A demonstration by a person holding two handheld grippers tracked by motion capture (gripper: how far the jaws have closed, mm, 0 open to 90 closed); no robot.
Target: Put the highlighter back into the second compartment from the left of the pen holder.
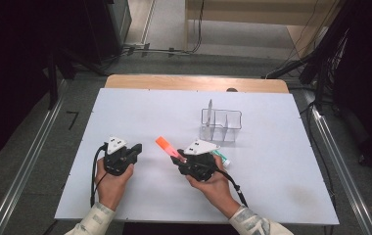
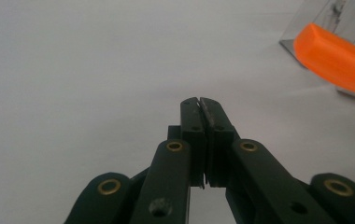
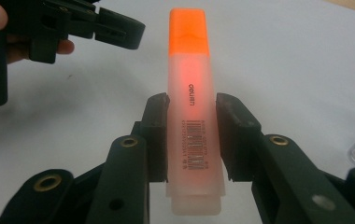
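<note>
One highlighter (image 3: pixel 194 116) is the thing in hand, and the right gripper (image 1: pixel 181 160) has it: the jaws pinch its pale barrel from both sides, just below the middle, so the orange cap stands out well past their tips and the butt end sits back between the arms. In the high view the highlighter (image 1: pixel 170 148) is held above the white surface (image 1: pixel 125 107), slanting up and to the left, cap leading. The left gripper (image 2: pixel 199 103) holds nothing; its jaws are pressed together, tip to tip, and it hovers just to the left of the cap.

I judge the step to be carrying, with the pick-up done. A clear divided holder (image 1: pixel 220 126) stands on the surface a little beyond the right hand, and it looks the likely destination. Dropping the highlighter in would call for swinging the right gripper toward it, turning the highlighter upright and lining it up over one compartment before the jaws part. Another pen (image 1: pixel 221 158) with a teal end lies flat beside the right hand, partly hidden by it.
</note>
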